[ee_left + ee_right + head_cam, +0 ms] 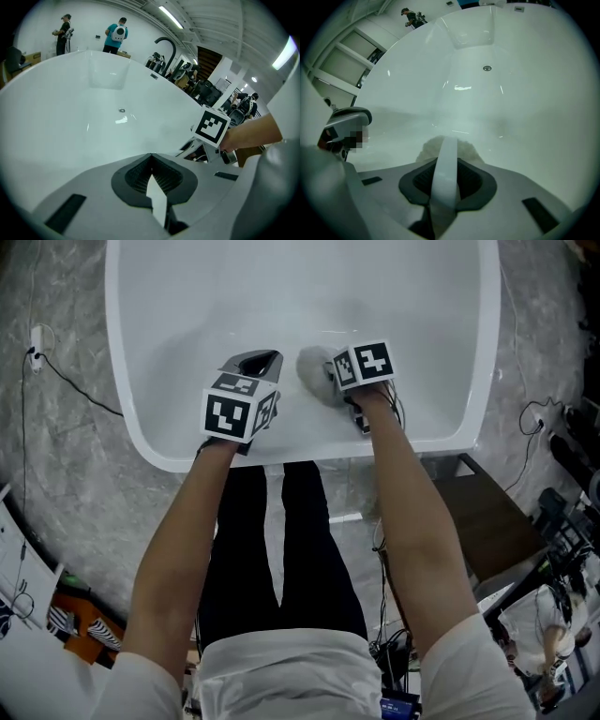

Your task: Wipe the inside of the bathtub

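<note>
The white bathtub (131, 409) fills the top of the head view; its drain (487, 68) shows far up the basin. My right gripper (330, 381) is inside the tub near the front wall, shut on a fluffy grey cloth (313, 369) that presses on the tub surface. In the right gripper view the cloth (466, 147) bulges out just past the right gripper (449, 139). My left gripper (262, 357) hovers to the left of the cloth, shut and holding nothing. In the left gripper view, the left gripper (151, 157) points across the basin, with the drain (122, 110) ahead.
The marble floor around the tub carries cables and a plug (36, 341) at left. A brown box (483, 512) stands right of the tub's front edge. A black curved faucet (166, 44) rises behind the far rim, and people (116, 33) stand beyond it.
</note>
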### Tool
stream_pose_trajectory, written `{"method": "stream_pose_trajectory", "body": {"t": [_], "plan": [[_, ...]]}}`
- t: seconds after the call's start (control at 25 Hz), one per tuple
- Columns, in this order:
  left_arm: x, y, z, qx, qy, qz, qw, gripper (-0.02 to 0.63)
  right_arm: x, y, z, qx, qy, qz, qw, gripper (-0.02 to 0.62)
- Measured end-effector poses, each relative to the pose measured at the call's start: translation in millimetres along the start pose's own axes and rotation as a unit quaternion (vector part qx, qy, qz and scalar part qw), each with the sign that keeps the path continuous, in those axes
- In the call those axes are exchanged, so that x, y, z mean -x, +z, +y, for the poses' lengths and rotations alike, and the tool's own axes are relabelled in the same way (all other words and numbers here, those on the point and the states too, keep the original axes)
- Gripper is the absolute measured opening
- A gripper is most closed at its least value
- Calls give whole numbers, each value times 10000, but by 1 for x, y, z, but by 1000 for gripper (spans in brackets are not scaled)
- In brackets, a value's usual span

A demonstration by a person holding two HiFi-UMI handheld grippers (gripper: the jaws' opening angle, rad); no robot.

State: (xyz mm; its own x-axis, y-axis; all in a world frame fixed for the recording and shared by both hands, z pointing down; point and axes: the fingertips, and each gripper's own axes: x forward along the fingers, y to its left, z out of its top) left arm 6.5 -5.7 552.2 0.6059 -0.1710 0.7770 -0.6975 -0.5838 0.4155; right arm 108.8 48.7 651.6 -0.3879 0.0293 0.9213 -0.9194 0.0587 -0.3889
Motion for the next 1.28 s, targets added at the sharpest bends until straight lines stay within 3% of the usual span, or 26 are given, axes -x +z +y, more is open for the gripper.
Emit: {"method": "stream_pose_trajectory", "body": {"t": [0.28, 0.64, 1.12, 1.28], "plan": [[-22, 2, -15, -87, -44, 54, 9999, 12, 26, -18, -71, -87, -324, 114, 9994, 92], [-57, 10, -46, -250, -288, 128, 9992, 12, 47, -31, -124, -72, -563, 202, 9982, 92], [-118, 25, -112, -374, -699, 175, 9967, 12, 53, -36, -150, 263, -837, 406, 9953, 92], [-131, 24, -115, -477, -713, 246, 9960, 12, 41, -33, -154, 381, -883, 425, 9945, 92]]}}
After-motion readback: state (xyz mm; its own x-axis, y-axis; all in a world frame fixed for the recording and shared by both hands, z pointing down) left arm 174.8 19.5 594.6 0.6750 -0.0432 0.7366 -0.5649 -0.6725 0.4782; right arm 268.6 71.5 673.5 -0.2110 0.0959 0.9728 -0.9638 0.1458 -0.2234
